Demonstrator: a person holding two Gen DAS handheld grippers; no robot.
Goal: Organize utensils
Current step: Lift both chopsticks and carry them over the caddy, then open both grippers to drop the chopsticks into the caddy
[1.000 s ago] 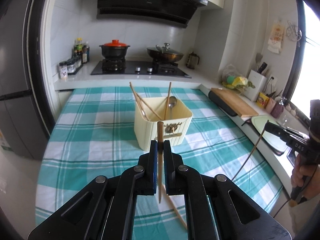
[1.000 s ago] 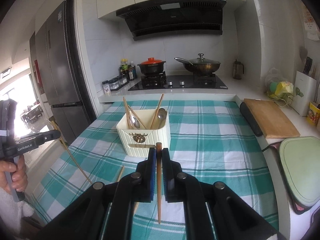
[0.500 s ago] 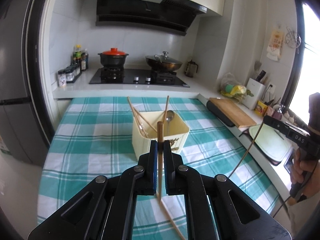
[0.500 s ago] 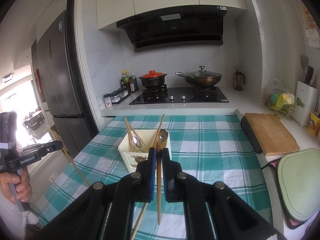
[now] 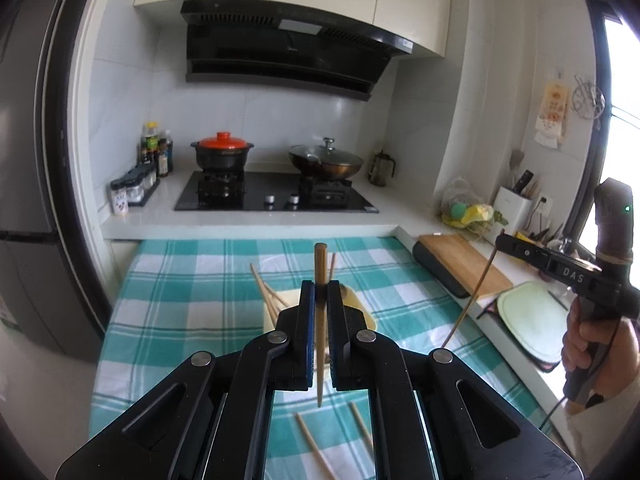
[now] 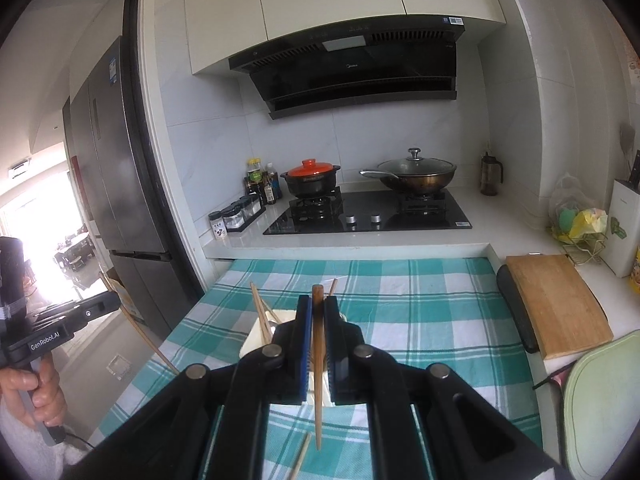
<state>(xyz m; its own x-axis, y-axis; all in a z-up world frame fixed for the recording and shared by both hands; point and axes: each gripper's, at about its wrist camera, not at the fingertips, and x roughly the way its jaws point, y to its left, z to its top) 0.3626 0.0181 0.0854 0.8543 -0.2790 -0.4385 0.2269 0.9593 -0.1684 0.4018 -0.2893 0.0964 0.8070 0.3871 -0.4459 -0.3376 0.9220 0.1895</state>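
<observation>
My left gripper (image 5: 320, 292) pinches one upright chopstick (image 5: 320, 264) between narrow jaws; my right gripper (image 6: 318, 306) clamps another chopstick (image 6: 317, 344) likewise. The cream utensil holder (image 5: 370, 318) sits just beyond both tips, loose chopsticks (image 5: 316, 452) below on the checked cloth (image 5: 180, 292).

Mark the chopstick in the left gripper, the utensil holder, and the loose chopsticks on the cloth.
chopstick (image 5: 320, 264), left wrist view, upper shaft above the jaws.
utensil holder (image 6: 252, 342), right wrist view, left wall.
loose chopsticks (image 5: 310, 442), left wrist view, left one's mid-shaft.
</observation>
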